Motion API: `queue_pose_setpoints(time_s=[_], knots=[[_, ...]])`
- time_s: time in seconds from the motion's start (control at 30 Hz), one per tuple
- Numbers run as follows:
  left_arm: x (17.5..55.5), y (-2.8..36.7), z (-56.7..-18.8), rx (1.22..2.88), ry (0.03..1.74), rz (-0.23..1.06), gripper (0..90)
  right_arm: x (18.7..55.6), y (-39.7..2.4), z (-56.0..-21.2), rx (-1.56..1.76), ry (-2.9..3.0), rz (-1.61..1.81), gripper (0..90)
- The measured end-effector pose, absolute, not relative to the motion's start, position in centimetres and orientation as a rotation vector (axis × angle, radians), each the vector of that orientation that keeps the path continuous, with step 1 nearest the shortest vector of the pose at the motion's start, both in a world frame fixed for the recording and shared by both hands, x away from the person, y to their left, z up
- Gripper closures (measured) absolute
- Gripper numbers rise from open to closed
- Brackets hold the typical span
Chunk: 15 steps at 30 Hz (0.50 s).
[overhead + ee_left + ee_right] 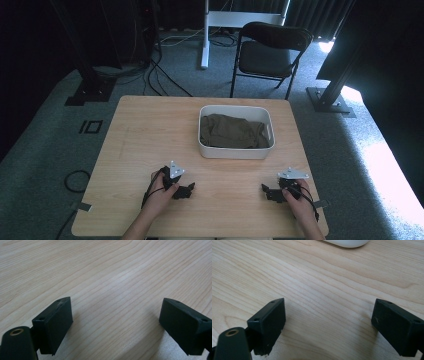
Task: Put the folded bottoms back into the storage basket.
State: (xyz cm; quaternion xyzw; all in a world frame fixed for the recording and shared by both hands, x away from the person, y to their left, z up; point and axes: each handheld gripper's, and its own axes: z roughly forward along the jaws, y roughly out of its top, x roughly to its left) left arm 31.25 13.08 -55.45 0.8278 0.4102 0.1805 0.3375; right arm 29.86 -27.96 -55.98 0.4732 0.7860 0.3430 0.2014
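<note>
A white rectangular bin [236,151] stands on the far middle of the wooden table [135,135] and holds a crumpled olive-green cloth [232,131]. My left gripper [189,189] rests on the table near the front left, held by a hand, its jaws pointing right. In the left gripper view this gripper [116,322] is open over bare wood. My right gripper [265,191] lies near the front right, jaws pointing left. Its own view shows the right gripper [329,323] open, with the bin's white rim [348,243] at the top edge.
A black folding chair [270,50] stands on the grey carpet behind the table. Black frame posts [332,87] rise at both sides, with cables [160,75] on the floor at the back left. Bare wood lies between the two grippers.
</note>
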Motion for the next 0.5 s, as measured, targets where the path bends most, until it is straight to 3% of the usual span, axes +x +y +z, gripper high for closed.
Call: queue_pose_setpoints(time_s=[0.5], knots=[[31.5, 13.25, -55.54, 2.115, 1.215, 0.516, 3.3, 29.91, -27.95, -55.99, 1.333, 2.185, 0.951, 11.7]])
